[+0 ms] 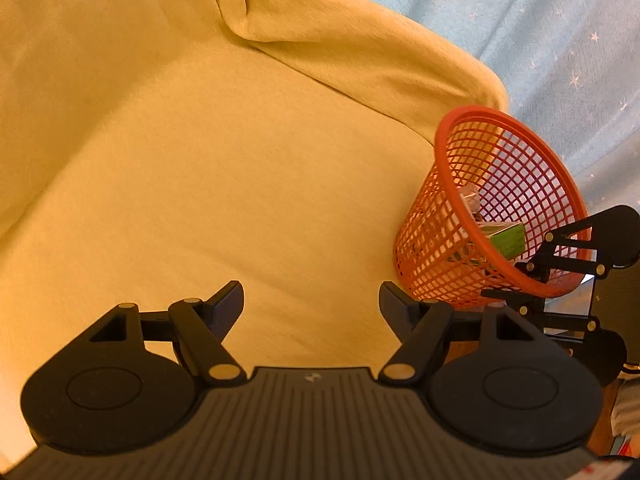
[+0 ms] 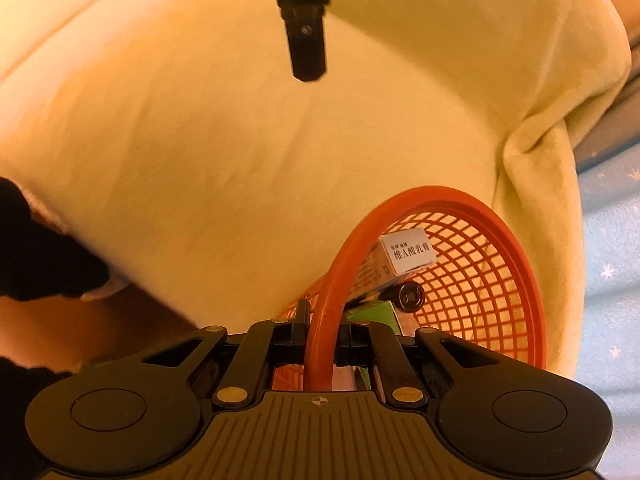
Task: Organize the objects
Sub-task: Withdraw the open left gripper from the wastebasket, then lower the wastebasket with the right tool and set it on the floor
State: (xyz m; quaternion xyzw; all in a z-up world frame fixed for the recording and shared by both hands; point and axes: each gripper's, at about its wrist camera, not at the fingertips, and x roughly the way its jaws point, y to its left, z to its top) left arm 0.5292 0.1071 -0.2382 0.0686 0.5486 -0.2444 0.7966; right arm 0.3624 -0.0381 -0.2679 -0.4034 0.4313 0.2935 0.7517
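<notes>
An orange mesh basket (image 1: 532,280) stands tilted on a yellow blanket (image 1: 208,168) at the right of the left wrist view. Inside it lie a green box (image 1: 508,240) and other small packages. My left gripper (image 1: 311,300) hangs open over bare blanket, left of the basket, holding nothing. My right gripper (image 2: 319,334) is shut on the basket's rim (image 2: 320,344), one finger inside and one outside. The right wrist view shows a white box with printed characters (image 2: 408,256), a dark round cap (image 2: 408,298) and the green box (image 2: 376,314) in the basket.
Light blue fabric with white stars (image 1: 552,40) lies beyond the blanket's folded edge. One finger of the left gripper (image 2: 306,44) hangs at the top of the right wrist view. A dark sleeve (image 2: 36,252) shows at that view's left edge.
</notes>
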